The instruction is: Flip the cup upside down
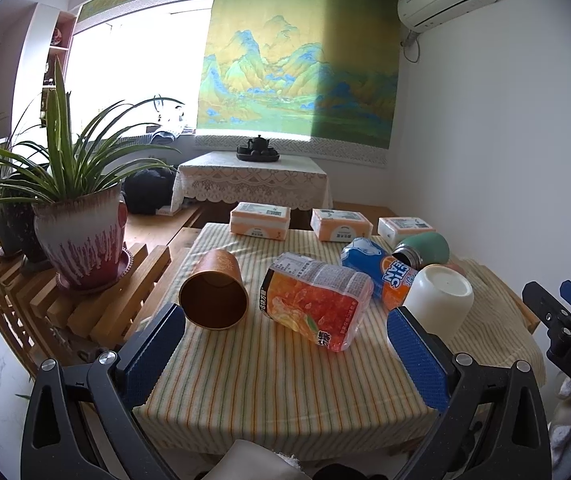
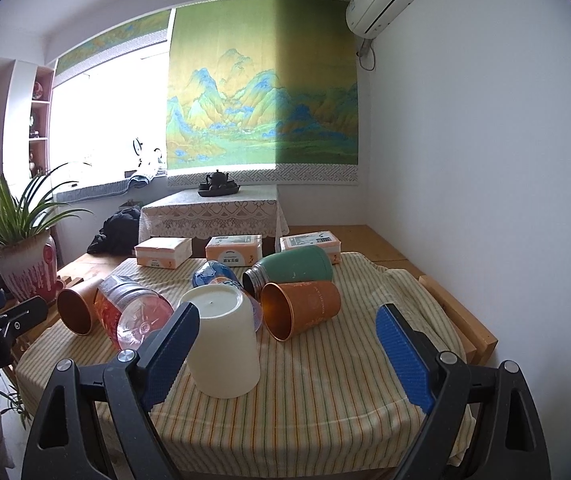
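A white cup [image 2: 223, 340] stands upside down on the striped tablecloth [image 2: 325, 392], base up; it also shows in the left wrist view [image 1: 439, 298]. My right gripper [image 2: 285, 354] is open and empty, with its left finger beside the cup. An orange cup [image 2: 301, 308] lies on its side behind it. A brown cup [image 1: 215, 294] lies on its side, mouth toward me, by the left finger of my left gripper [image 1: 285, 354], which is open and empty.
A clear orange drink pack [image 1: 317, 300], a Fanta bottle [image 1: 381, 270] and a green flask [image 2: 291, 270] lie among the cups. Three tissue packs [image 1: 260, 220] line the far edge. A potted plant [image 1: 81, 240] stands on a wooden rack at left.
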